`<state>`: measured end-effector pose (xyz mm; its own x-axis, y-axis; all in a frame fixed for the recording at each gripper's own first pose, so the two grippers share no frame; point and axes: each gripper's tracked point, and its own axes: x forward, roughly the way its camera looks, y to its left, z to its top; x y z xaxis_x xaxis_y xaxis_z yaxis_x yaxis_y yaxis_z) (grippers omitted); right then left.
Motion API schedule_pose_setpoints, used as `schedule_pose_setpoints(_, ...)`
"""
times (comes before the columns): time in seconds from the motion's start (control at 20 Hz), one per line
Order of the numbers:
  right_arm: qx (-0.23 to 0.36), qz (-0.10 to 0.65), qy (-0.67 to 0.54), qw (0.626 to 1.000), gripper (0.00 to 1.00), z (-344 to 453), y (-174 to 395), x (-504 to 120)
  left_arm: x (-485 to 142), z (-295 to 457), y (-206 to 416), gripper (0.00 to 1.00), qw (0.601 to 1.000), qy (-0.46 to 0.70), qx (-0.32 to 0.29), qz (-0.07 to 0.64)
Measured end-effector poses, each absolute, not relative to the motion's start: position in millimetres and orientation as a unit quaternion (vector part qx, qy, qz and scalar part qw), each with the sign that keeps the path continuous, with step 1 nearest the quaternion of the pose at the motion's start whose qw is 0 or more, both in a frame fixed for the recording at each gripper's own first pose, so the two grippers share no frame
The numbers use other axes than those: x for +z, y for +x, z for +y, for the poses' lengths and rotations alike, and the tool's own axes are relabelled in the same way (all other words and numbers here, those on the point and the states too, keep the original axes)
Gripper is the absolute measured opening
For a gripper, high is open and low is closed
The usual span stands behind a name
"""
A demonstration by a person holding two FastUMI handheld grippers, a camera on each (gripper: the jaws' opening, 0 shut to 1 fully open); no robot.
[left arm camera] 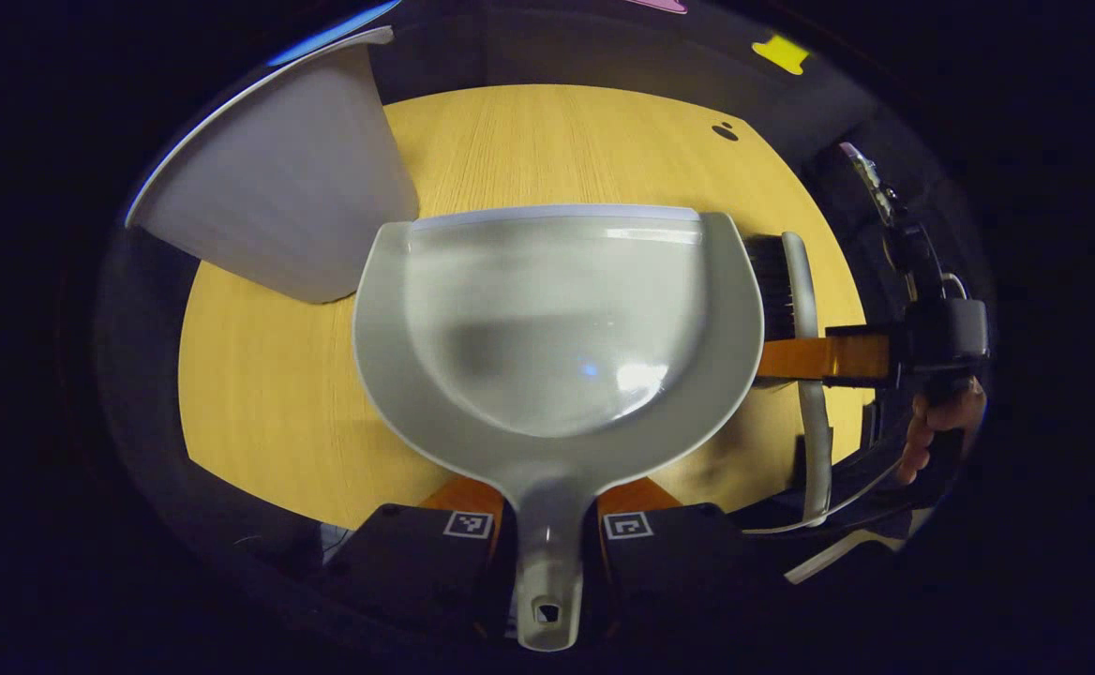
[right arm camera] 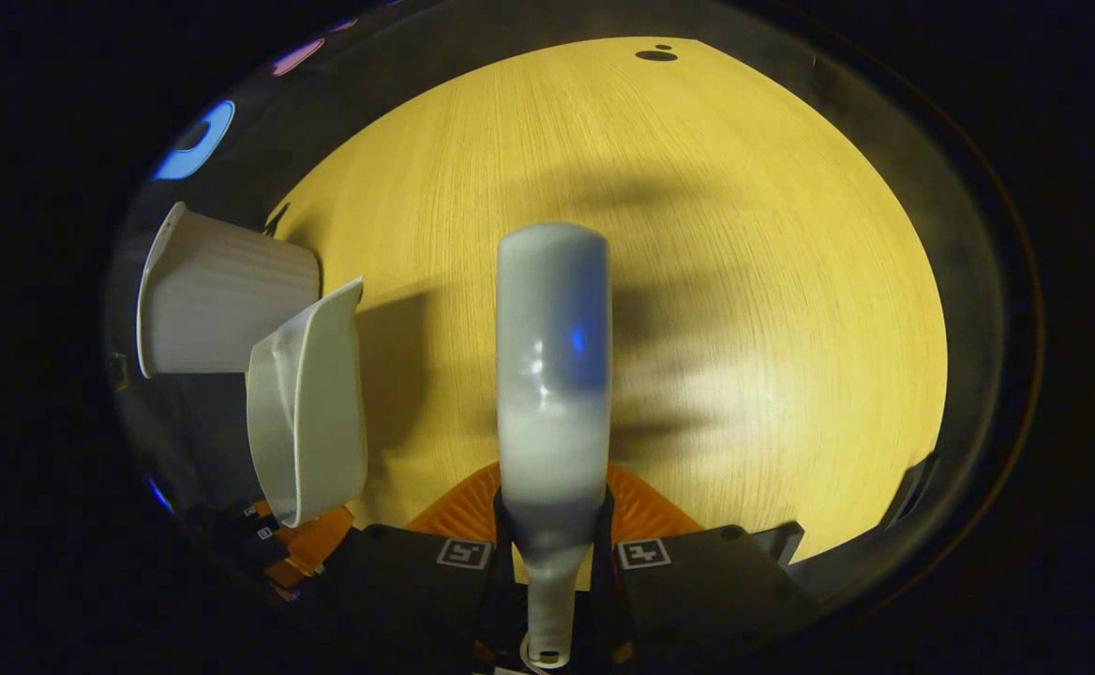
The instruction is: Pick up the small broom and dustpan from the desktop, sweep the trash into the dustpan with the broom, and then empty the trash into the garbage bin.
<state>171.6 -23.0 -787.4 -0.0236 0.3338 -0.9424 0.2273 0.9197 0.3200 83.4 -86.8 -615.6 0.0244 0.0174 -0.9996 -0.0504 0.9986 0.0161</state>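
Grey plastic dustpan [left arm camera: 557, 319] is lifted above the wooden table [left arm camera: 266, 394], its handle clamped between the fingers of the left claw [left arm camera: 547, 525]. Its pan looks empty. At three o'clock in the left gripper view, the right claw [left arm camera: 829, 361] holds the broom [left arm camera: 796, 291], and the right gripper view shows both fingers pressed on the broom's handle. No trash shows on the table. The white garbage bin [left arm camera: 294, 178] stands at ten o'clock, near the pan, so sweeping and emptying both look done.
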Motion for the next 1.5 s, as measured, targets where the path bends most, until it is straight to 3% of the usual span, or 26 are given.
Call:
schedule_pose_setpoints(0.1,0.033,0.723,0.178,0.667,0.31,-20,166,-794,-625,-95,94,0.27,0.712,0.014,0.024,0.702)
schedule_pose_setpoints(0.4,0.017,0.739,0.115,0.664,0.35,-33,148,-813,-647,-121,97,0.27,0.687,0.013,0.016,0.727)
schedule_pose_setpoints(1.15,0.027,0.752,0.09,0.652,0.36,-31,154,-823,-651,-129,90,0.28,0.687,0.006,0.041,0.725)
schedule_pose_setpoints(1.2,0.029,0.753,0.09,0.652,0.43,-31,154,-822,-650,-129,90,0.29,0.686,0.006,0.041,0.726)
schedule_pose_setpoints(1.25,0.03,0.752,0.092,0.652,0.4,-29,153,-821,-651,-129,90,0.29,0.685,0.007,0.04,0.727)
schedule_pose_setpoints(1.4,0.033,0.752,0.086,0.653,0.46,-31,152,-821,-649,-128,89,0.31,0.683,0.016,0.038,0.73)
schedule_pose_setpoints(1.5,0.034,0.752,0.087,0.653,0.5,-30,150,-817,-647,-131,87,0.51,0.68,0.014,0.032,0.733)
